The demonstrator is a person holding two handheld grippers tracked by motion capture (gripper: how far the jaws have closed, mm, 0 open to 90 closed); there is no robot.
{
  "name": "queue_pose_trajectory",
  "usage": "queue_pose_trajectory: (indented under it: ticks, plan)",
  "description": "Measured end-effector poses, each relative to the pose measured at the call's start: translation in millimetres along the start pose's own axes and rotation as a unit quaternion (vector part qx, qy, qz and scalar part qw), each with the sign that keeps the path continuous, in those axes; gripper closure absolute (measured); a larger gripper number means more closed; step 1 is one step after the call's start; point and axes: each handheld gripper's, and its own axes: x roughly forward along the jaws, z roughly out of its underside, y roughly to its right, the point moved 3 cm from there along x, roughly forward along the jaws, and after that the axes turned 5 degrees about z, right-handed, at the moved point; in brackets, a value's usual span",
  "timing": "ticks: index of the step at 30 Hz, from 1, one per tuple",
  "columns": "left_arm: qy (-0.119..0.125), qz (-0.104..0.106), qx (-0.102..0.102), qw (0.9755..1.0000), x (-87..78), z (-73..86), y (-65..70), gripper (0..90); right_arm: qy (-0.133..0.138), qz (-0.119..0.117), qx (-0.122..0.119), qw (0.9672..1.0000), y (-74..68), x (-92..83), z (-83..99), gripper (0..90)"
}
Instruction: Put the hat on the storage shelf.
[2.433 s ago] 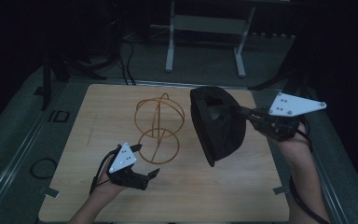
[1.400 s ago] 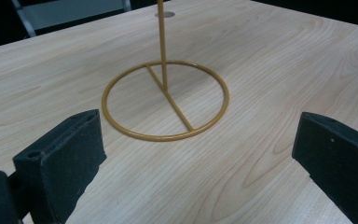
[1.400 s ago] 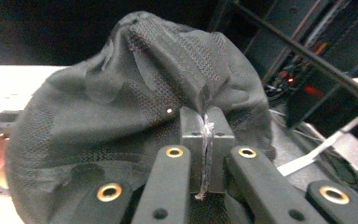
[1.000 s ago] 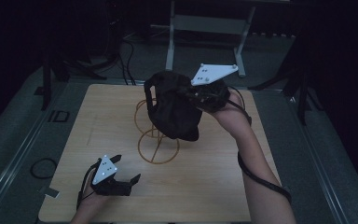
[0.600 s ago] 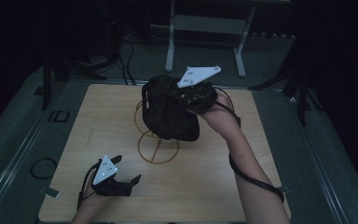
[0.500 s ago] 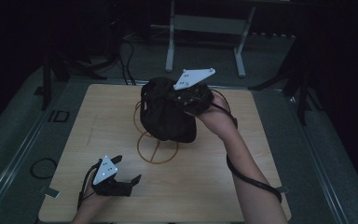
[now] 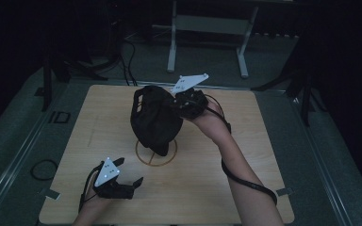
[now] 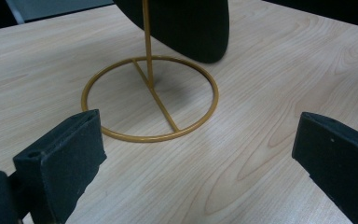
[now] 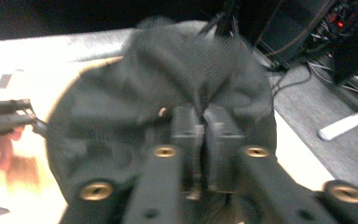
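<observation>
**Seating the black cap on the gold wire stand**

I have the right gripper [image 7: 181,104] over the middle of the counter [image 7: 264,141], its jaws clenched on a fold of the black cap [image 7: 154,120]. In the right gripper view the two pads sit almost together with cloth pinched between them, though the jaws have just been easing apart a little, fabric still caught in the gap. The cap hangs draped over the top of the gold wire stand [image 8: 149,95], hiding its upper part; the round base ring lies flat on the wood directly below.

To do this well, I judge I should lower the crown squarely over the stand's upright rod before letting go fully, so that the cap does not slide off to one side or tug the light stand over. A slow release is best.

My left gripper [image 7: 122,181] rests near the front left of the counter, jaws released and wide, grasping nothing, aimed at the base ring, ready to steady it.

The cap is soft, matte woven fabric, creased where pinched, with a stiffer curved brim. The stand is thin, glossy metal wire: a ring, a crossbar and a straight rod. The counter is pale, smooth wood grain.
</observation>
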Motion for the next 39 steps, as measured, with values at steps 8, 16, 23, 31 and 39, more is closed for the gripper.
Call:
queue_pose_trajectory:
  ticks: [8,16,23,31,39]
  plan:
    - [0.002,0.0,-0.002,1.0,-0.9,0.1,-0.2,2.7,0.0,-0.01,0.004,0.9999,-1.9,1.8,0.2,67.6]
    - [0.0,-0.002,-0.004,1.0,-0.9,0.8,-1.6,2.7,0.0,-0.018,0.013,0.9998,-2.4,-0.5,2.8,59.2]
    - [0.002,-0.006,-0.006,1.0,-2.9,1.3,-4.2,2.7,0.012,-0.009,0.023,0.9996,2.0,-10.3,5.0,38.5]
    - [0.006,-0.013,-0.01,0.9998,-5.8,1.1,-6.5,2.7,0.017,-0.006,0.056,0.9983,16.4,-21.5,19.4,18.3]
    - [0.007,-0.019,-0.014,0.9997,-6.6,2.2,-7.6,2.7,0.012,0.008,0.059,0.9982,25.5,-27.6,43.0,13.9]
